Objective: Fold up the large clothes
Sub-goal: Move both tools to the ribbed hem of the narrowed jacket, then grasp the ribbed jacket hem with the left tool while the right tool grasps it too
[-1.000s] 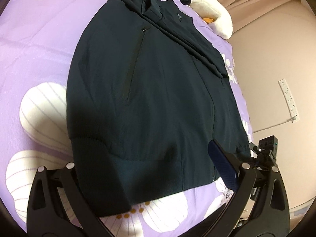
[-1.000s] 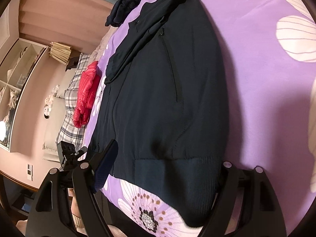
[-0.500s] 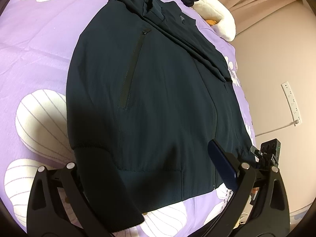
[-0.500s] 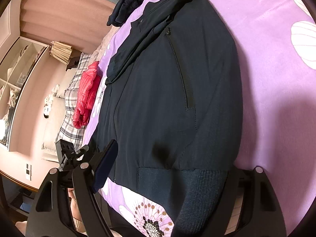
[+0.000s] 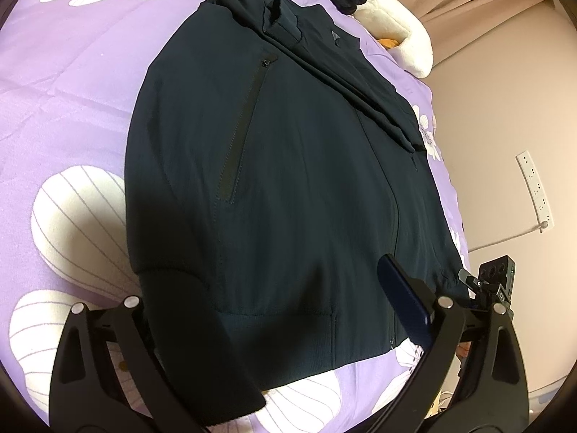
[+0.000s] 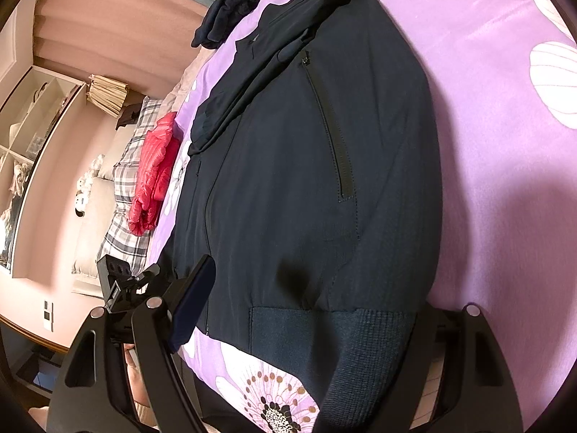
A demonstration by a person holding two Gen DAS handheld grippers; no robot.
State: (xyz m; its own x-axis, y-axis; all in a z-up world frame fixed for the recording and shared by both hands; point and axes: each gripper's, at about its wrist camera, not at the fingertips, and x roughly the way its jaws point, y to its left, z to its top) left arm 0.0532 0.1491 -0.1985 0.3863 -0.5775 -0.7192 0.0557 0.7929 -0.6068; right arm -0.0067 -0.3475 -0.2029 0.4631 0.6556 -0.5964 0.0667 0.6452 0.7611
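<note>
Between both tongs sits the jacket (image 5: pixel 288 187) hem, flat on the bed (image 5: pixel 72 83). Left tongs (image 5: pixel 274 324) and right tongs (image 6: pixel 306 328) gape wide, gripping nothing. Risk: you pinch sheet with rib, or only the top layer.

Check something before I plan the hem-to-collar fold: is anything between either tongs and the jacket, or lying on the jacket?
Nothing visible. The ribbed hem of the dark navy zip jacket sits inside the open left tongs and right tongs; only its own folded sleeve crosses the chest.
</note>
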